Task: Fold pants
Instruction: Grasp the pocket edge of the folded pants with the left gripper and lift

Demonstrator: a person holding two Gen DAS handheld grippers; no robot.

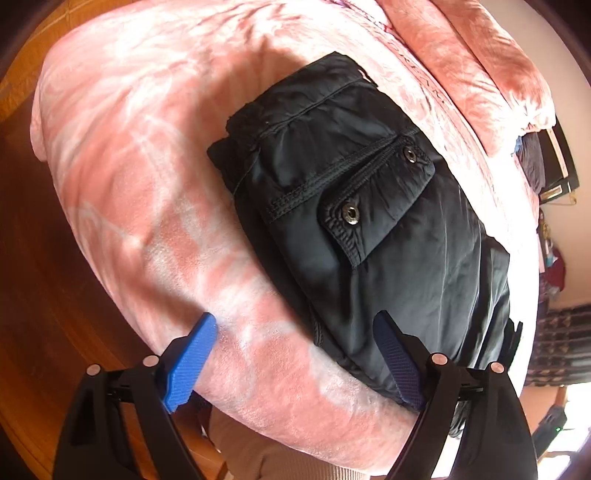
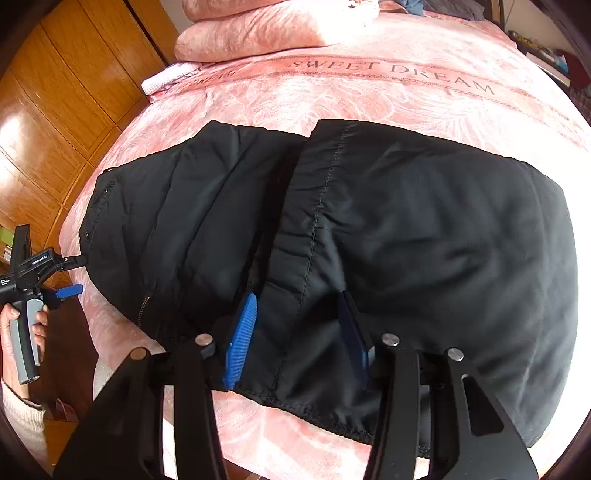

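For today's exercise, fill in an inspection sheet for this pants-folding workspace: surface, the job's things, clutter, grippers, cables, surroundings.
Surface: bed with a pink blanket printed SWEET DREAM.
Job's things: black pants, partly folded, lying flat on the blanket; a flap pocket with two snaps faces up.
Clutter: folded pink bedding stacked at the far end of the bed.
Grippers: left gripper open, one finger over the blanket, the other at the pants' edge, nothing held; right gripper low over the pants near their hem, cloth between its fingers, a grip cannot be confirmed.
Cables: nothing seen.
Surroundings: wooden wardrobe doors beside the bed; a hand holds the left gripper's handle.
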